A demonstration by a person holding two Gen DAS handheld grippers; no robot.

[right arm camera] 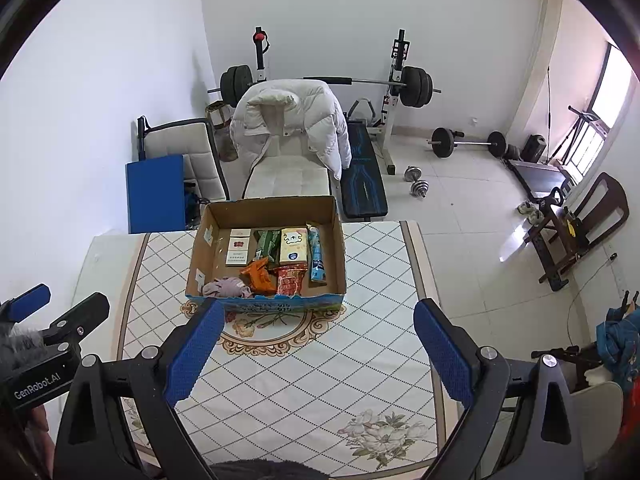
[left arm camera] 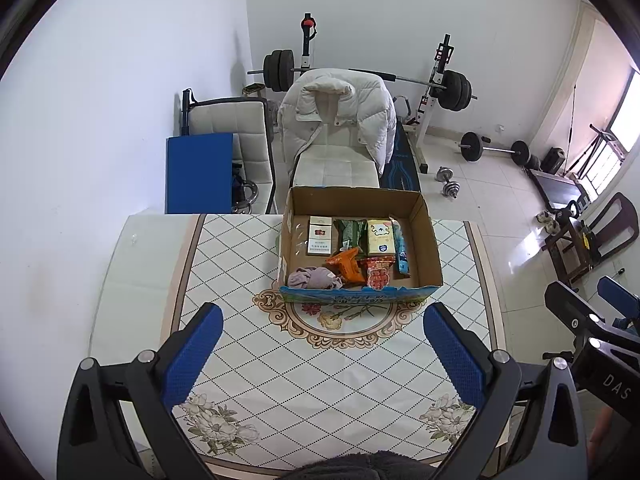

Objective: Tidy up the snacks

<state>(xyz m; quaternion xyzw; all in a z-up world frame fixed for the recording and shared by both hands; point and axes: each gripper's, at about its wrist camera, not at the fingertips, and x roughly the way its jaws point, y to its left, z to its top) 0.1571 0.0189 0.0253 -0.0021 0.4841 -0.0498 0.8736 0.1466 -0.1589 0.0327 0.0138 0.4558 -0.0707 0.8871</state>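
Cardboard box (left arm camera: 425, 236) of snacks (left arm camera: 352, 248) mid-frame on bench (left arm camera: 224, 264), beyond wide-open, empty jaws of both grippers; white chair (left arm camera: 336, 168) behind.

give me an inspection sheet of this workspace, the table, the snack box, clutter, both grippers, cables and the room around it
Surface: table with a diamond-pattern floral cover, bare apart from the box.
Job's things: open cardboard box at the far middle of the table, holding a white and red pack, green packet, cream carton, orange packet, red packet and blue tube.
Clutter: crumpled mauve cloth in the box's near left corner.
Grippers: left gripper and right gripper both open, empty, short of the box.
Cables: thin cord on the floor at right.
Surroundings: chair with white puffer jacket, barbell rack, dumbbells.
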